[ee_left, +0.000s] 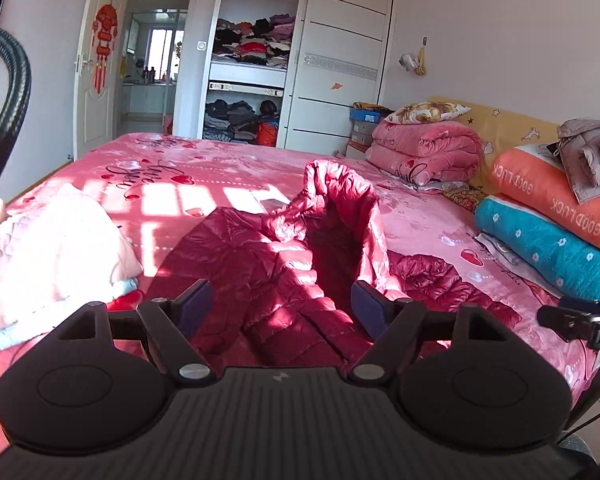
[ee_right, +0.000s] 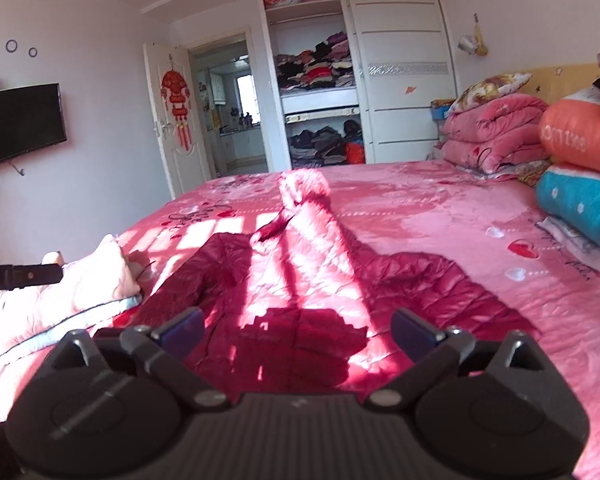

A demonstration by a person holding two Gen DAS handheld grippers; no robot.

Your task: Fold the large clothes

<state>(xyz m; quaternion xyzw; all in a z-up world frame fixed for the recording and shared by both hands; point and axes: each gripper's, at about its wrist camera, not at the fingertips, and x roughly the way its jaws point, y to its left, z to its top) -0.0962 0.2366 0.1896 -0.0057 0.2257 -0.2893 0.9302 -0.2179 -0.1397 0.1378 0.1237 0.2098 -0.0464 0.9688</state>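
Note:
A dark red quilted down jacket (ee_left: 284, 264) lies spread on the pink bed, its hood (ee_left: 340, 200) standing up at the far end. In the right wrist view the same jacket (ee_right: 300, 280) lies flat with sleeves out to both sides and the hood (ee_right: 304, 186) pointing away. My left gripper (ee_left: 282, 304) hovers over the jacket's near part, jaws wide, nothing between the pads. My right gripper (ee_right: 298, 330) is open too, above the jacket's near hem and apart from the fabric. The other gripper's tip shows at each view's edge: the right one (ee_left: 572, 322) and the left one (ee_right: 24, 274).
A pale pink garment (ee_left: 48, 256) lies bunched at the left of the bed (ee_left: 220, 168). Folded quilts (ee_left: 424, 152) and orange and teal rolled blankets (ee_left: 552, 220) are stacked at the headboard, right. An open wardrobe (ee_right: 316, 80) and a doorway stand beyond; a television (ee_right: 20, 124) hangs on the left wall.

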